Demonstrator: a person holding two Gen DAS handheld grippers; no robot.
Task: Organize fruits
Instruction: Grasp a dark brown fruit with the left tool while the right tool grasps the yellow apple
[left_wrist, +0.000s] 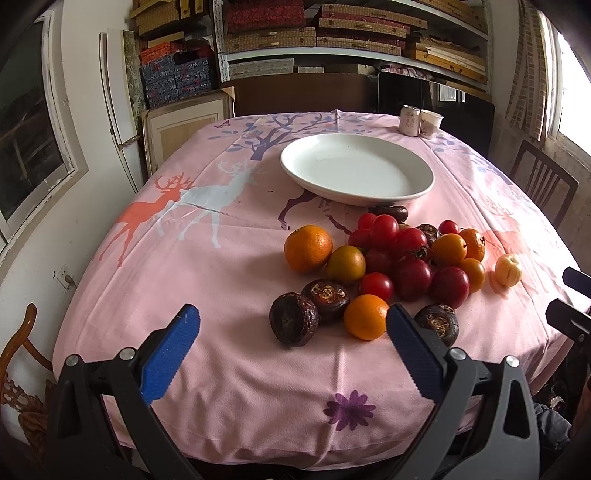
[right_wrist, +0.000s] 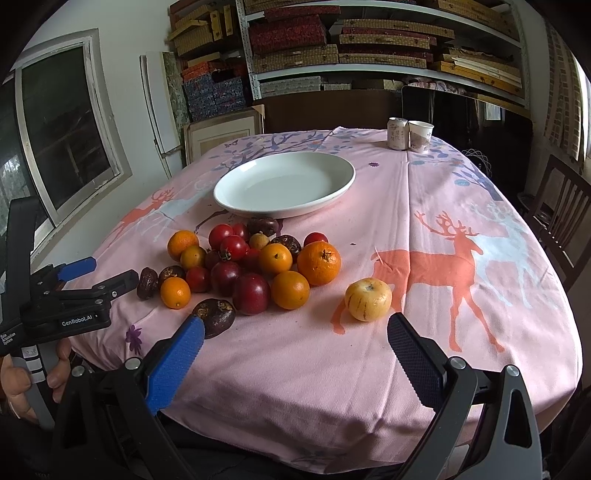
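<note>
On your counter (right_wrist: 424, 229) the plate (right_wrist: 284, 186) sits behind the fruit pile (right_wrist: 251, 266). One lone fruit (right_wrist: 368, 299) lies apart, right of the pile. A can (right_wrist: 397, 133) and cup (right_wrist: 420, 136) touch at the far edge.

Both handheld grippers hang low at the near edge of the scene, jaws spread wide and gripping nothing. The left gripper (left_wrist: 293, 321) shows blue-padded fingers (left_wrist: 173, 347); the right gripper (right_wrist: 295, 332) matches it. A bare left hand (right_wrist: 22, 373) (partly cropped) clasps the left unit's handle.
</note>
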